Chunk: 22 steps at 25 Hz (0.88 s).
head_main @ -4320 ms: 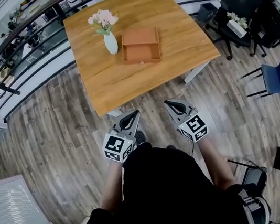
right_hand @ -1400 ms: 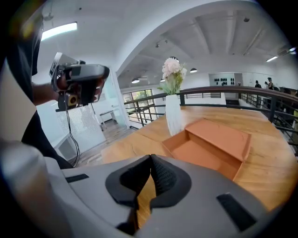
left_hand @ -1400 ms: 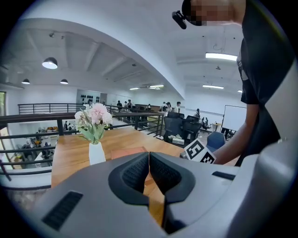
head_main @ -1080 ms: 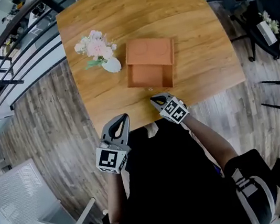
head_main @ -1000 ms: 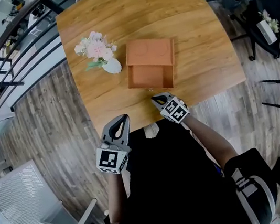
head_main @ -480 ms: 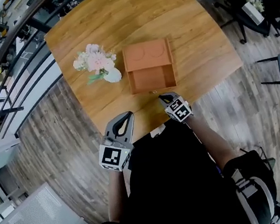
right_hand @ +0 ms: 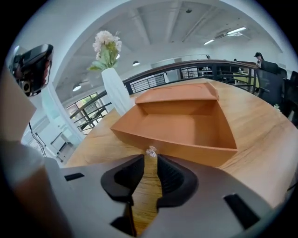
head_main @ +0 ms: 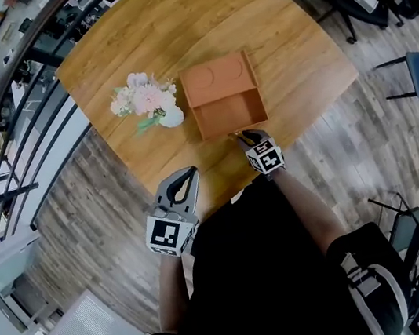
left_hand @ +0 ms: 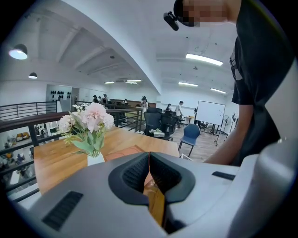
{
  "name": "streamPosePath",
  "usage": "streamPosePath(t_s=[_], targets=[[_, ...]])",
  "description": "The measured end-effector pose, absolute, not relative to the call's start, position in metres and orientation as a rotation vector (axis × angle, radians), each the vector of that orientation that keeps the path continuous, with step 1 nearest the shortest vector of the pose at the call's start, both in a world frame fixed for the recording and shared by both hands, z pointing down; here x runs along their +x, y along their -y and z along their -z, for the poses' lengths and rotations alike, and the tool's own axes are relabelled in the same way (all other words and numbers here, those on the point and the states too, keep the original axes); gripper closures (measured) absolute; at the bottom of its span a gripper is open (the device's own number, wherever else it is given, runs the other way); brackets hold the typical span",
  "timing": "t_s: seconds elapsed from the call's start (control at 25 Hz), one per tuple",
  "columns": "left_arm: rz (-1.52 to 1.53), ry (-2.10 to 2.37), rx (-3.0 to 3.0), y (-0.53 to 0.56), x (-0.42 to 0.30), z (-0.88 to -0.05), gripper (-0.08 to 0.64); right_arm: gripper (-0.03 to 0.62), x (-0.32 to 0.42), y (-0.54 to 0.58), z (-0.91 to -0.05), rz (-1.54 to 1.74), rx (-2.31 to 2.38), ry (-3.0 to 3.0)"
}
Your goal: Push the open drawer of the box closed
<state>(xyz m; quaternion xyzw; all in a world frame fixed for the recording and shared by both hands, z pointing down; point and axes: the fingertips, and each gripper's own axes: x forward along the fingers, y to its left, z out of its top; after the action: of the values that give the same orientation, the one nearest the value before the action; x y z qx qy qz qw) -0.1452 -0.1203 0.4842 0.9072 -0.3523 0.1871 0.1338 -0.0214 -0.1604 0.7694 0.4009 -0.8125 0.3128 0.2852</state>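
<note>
Wooden table (head_main: 169, 18) with open drawer (head_main: 231, 113)

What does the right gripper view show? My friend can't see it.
An open, empty orange drawer sits on a wooden table, its small clear knob just ahead of the hand-held gripper, whose jaws have just been opening with nothing between them. A white vase of flowers stands to the left.
</note>
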Motion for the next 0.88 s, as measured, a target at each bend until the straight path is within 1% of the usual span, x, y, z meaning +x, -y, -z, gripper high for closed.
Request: streamPosePath(t_s=[0.24,0.4,0.52,0.88], targets=[[-0.565,0.994,2.609,0.115,-0.145,-0.496,0.535,0.485,-0.028,0.169,-0.777,-0.869,1.077,2.171],[-0.536,0.997,2.613,0.114,-0.14,-0.495,0.535,0.509,-0.03,0.172,-0.781,-0.877,1.074,2.169],[-0.465,1.021,2.628,0.118,-0.135,-0.49,0.535,0.509,-0.03,0.172,-0.779,-0.892,1.067,2.174],[-0.543,0.989,2.606,0.12,-0.136,-0.499,0.535,0.509,-0.036,0.183,-0.778,-0.924,1.065,2.197]])
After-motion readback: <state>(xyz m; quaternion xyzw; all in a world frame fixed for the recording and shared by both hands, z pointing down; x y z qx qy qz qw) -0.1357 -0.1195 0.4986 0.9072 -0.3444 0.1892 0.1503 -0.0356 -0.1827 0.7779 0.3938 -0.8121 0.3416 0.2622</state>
